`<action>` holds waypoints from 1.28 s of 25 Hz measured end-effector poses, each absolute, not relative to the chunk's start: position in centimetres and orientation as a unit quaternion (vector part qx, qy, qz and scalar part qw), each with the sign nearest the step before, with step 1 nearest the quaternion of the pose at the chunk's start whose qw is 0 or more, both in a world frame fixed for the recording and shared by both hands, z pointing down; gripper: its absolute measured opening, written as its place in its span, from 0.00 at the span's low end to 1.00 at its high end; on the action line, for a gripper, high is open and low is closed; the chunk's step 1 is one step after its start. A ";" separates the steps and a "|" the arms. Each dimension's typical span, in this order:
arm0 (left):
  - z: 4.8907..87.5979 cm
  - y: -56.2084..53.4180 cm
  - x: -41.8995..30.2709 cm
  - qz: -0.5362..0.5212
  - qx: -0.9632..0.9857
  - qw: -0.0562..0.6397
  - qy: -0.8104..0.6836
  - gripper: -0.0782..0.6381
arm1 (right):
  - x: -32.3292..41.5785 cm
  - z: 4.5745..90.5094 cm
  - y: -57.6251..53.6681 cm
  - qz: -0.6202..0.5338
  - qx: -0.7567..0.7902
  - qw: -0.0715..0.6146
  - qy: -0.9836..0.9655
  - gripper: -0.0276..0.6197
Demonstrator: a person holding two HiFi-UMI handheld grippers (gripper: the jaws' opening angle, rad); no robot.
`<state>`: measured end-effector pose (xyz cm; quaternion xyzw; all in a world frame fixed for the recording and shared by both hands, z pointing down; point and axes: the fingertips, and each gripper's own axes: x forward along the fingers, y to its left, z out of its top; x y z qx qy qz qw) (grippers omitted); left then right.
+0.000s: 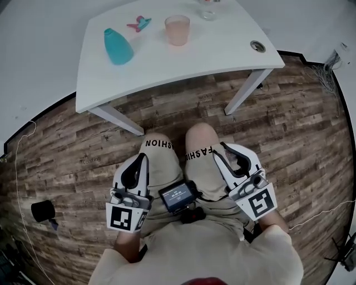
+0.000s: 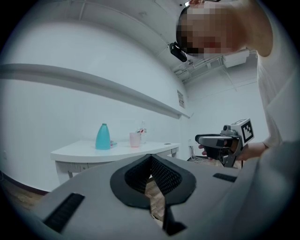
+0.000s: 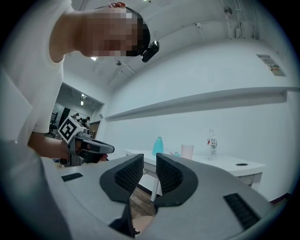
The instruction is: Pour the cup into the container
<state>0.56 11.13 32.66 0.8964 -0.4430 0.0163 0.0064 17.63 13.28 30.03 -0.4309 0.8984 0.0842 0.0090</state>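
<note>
Cup, pale pink, stands upright on white table near teal container.

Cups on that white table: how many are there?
1. A pink cup stands toward the far side of the white table, right of the teal container. The clear bottle near it is no cup. None seems hidden.

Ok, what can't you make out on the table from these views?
Pale pink translucent cup: fill level, too small in every view.
Teal bottle-shaped container: open or capped, too small in every view.
Clear plastic bottle: cut off by the head view's top edge.
Small teal-and-pink object: too small to identify.
</note>
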 end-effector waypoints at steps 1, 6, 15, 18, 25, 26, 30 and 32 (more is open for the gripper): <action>32.6 10.6 0.7 0.016 0.897 0.006 -0.442 0.12 | 17.6 30.1 12.7 0.084 -0.430 0.008 0.899 0.15; 32.2 9.1 1.2 0.013 0.899 0.001 -0.438 0.12 | 17.5 30.4 10.7 0.077 -0.427 0.008 0.901 0.17; 32.1 6.6 1.3 0.008 0.901 0.009 -0.435 0.12 | 17.1 30.5 7.6 0.066 -0.428 0.014 0.901 0.19; 32.0 5.6 1.1 0.009 0.900 0.007 -0.436 0.12 | 16.9 30.5 6.5 0.066 -0.428 0.010 0.901 0.19; 31.6 3.6 0.6 0.012 0.897 0.001 -0.442 0.12 | 16.6 29.6 4.2 0.075 -0.431 0.009 0.899 0.19; 31.2 3.2 0.6 0.010 0.897 -0.002 -0.442 0.12 | 16.7 29.3 3.8 0.078 -0.431 0.009 0.899 0.19; 30.2 1.5 0.8 0.006 0.897 -0.011 -0.443 0.12 | 16.8 28.3 1.9 0.085 -0.433 0.011 0.898 0.20; 30.0 0.7 0.7 0.007 0.897 -0.011 -0.442 0.12 | 16.8 28.0 1.1 0.084 -0.431 0.010 0.898 0.20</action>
